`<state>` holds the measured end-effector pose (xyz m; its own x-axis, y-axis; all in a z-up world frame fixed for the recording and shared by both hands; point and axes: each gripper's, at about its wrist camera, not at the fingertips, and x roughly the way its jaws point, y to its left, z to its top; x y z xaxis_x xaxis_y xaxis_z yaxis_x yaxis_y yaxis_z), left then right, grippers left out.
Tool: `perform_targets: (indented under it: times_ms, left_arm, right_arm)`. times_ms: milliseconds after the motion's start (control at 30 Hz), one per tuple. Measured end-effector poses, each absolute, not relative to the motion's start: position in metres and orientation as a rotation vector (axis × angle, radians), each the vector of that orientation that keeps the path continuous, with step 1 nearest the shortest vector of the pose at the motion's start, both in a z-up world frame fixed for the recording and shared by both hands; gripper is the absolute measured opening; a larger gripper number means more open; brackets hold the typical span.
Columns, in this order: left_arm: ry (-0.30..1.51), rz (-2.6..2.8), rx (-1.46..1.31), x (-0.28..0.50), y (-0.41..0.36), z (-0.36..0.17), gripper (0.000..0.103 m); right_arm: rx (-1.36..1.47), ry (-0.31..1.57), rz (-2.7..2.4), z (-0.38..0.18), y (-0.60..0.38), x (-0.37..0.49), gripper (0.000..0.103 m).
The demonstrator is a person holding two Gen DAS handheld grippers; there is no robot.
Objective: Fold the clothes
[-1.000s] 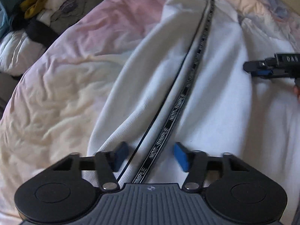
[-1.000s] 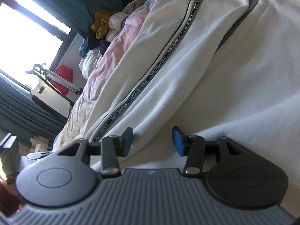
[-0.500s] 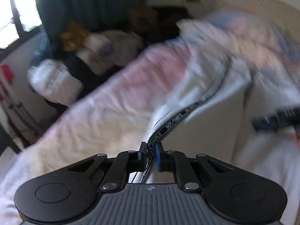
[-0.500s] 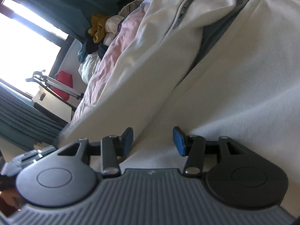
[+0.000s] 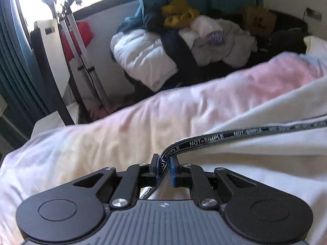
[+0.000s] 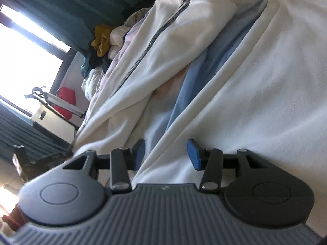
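A white garment (image 5: 265, 159) with a black "NOT-SIMPLE" lettered stripe (image 5: 206, 140) lies on the bed. My left gripper (image 5: 164, 168) is shut on the garment's edge at the stripe and holds it lifted above the bedding. In the right wrist view one white part with the stripe (image 6: 163, 47) is raised at the left and another white part (image 6: 255, 91) lies flat at the right. My right gripper (image 6: 166, 153) is open, low over the flat part's edge.
A pastel pink and yellow duvet (image 5: 126, 130) covers the bed. A pile of mixed clothes (image 5: 194, 38) sits beyond the bed. A folding metal stand (image 5: 79, 47) and a red bag (image 5: 83, 32) stand by the bright window.
My left gripper shut on the striped edge and lifted it, swinging up and left. The striped part rose away from the flat part. My right gripper stayed open and nearly still.
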<state>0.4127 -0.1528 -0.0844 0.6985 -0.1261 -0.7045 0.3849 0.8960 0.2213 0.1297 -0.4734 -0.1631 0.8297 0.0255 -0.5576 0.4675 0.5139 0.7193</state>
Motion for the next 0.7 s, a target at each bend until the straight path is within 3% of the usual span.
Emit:
perform_targets:
  times_ms: [33, 100, 400, 533, 700]
  left_arm:
    - [0.740, -0.299, 0.362, 0.408, -0.151, -0.083, 0.015]
    - [0.729, -0.320, 0.325, 0.396, -0.143, -0.075, 0.030]
    - [0.622, -0.449, 0.217, 0.294, -0.113, -0.033, 0.057]
    - [0.617, -0.545, 0.209, 0.241, -0.120, -0.041, 0.061]
    - [0.607, -0.607, 0.262, 0.214, -0.152, -0.077, 0.073]
  right_arm:
    - [1.002, 0.545, -0.284, -0.163, -0.475, 0.131, 0.049]
    - [0.983, 0.523, -0.281, -0.160, -0.478, 0.133, 0.049]
    - [1.030, 0.463, -0.299, -0.148, -0.497, 0.132, 0.050]
    - [1.071, 0.456, -0.330, -0.143, -0.517, 0.130, 0.050]
    - [1.157, 0.483, -0.368, -0.147, -0.567, 0.149, 0.050]
